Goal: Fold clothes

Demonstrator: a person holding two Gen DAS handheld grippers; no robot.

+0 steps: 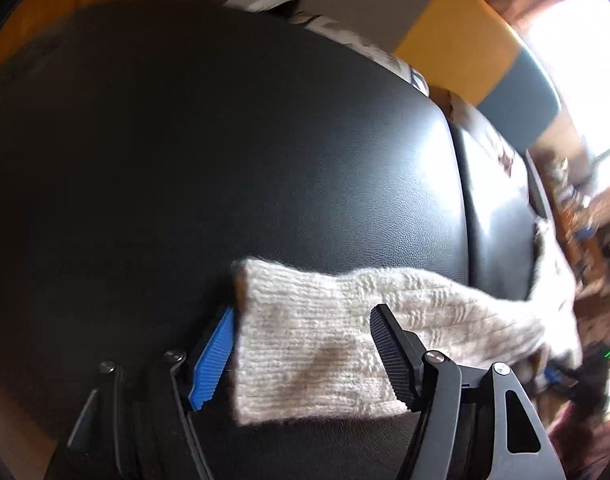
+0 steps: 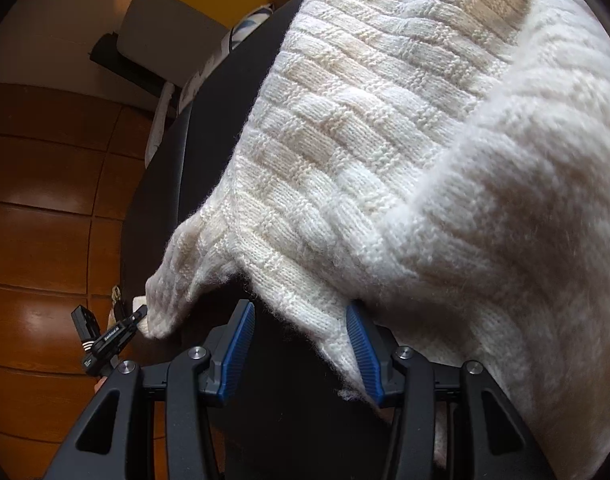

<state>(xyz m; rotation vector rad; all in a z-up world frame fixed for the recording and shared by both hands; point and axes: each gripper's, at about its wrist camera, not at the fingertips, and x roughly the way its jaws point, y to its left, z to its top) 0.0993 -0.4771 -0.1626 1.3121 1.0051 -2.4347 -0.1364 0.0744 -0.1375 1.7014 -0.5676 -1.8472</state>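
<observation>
A cream knitted sweater (image 2: 385, 152) lies spread on a black leather surface (image 1: 225, 140). In the left wrist view its sleeve (image 1: 325, 340) stretches left across the leather, cuff end between my left gripper's (image 1: 301, 356) open fingers, which straddle it without pinching. In the right wrist view my right gripper (image 2: 301, 352) is open at the sweater's lower edge; a corner of the hem (image 2: 329, 332) hangs between the fingers, against the right pad (image 2: 365, 356). The other gripper (image 2: 109, 340) shows small at the left, by the sleeve end (image 2: 161, 300).
Brown tiled floor (image 2: 45, 220) lies left of the black surface. A yellow and grey cushion or box (image 1: 457, 40) and printed fabric (image 1: 369, 48) sit behind the surface. A bright window (image 1: 585, 60) is at the far right. A seam (image 1: 461, 200) splits the leather into two pads.
</observation>
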